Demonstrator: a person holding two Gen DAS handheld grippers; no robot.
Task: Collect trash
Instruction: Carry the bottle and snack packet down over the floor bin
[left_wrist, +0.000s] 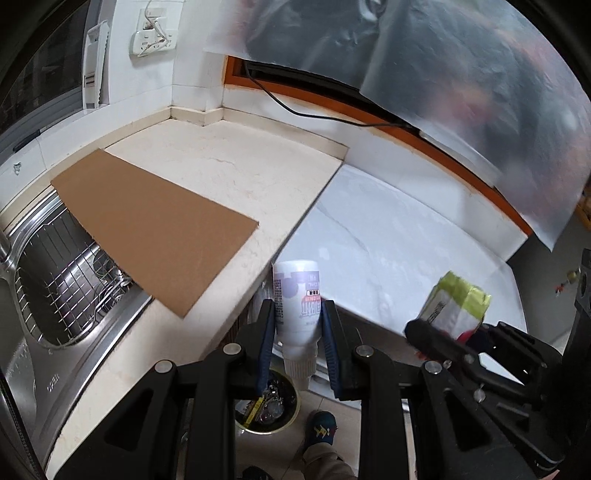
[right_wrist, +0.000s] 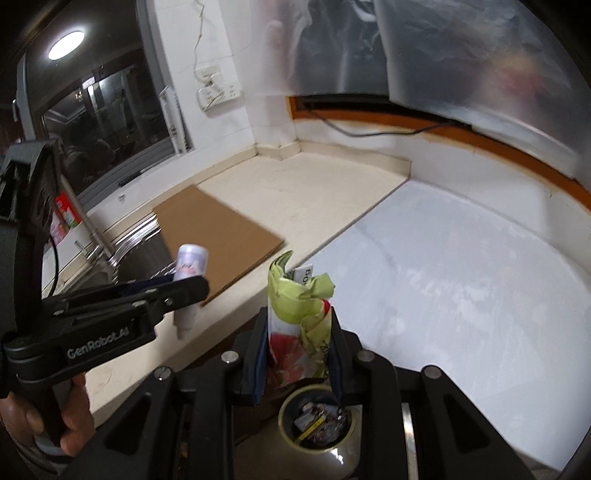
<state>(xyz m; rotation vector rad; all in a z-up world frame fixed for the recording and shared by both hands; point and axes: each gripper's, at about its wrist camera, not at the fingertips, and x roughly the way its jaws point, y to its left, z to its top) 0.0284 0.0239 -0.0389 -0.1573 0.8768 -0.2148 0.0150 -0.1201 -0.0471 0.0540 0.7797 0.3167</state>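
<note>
My left gripper (left_wrist: 297, 314) is shut on a small white plastic bottle (left_wrist: 297, 295) with a lilac label, held cap-down past the counter's front edge. The same bottle (right_wrist: 190, 266) shows at the left of the right wrist view. My right gripper (right_wrist: 300, 325) is shut on a crumpled green, white and red wrapper (right_wrist: 299, 314), which stands up between its pads. That wrapper (left_wrist: 456, 302) appears at the right of the left wrist view. Below both, on the floor, stands an open round trash bin (right_wrist: 317, 419) with litter inside; the bin (left_wrist: 267, 404) lies under the bottle.
A brown cardboard sheet (left_wrist: 155, 225) lies on the beige counter (left_wrist: 221, 162), partly over a steel sink (left_wrist: 62, 280) with a wire rack. A lower white surface (left_wrist: 399, 240) extends right. A person's shoe (left_wrist: 321, 430) stands by the bin, and a hand (right_wrist: 70, 417) grips the left tool.
</note>
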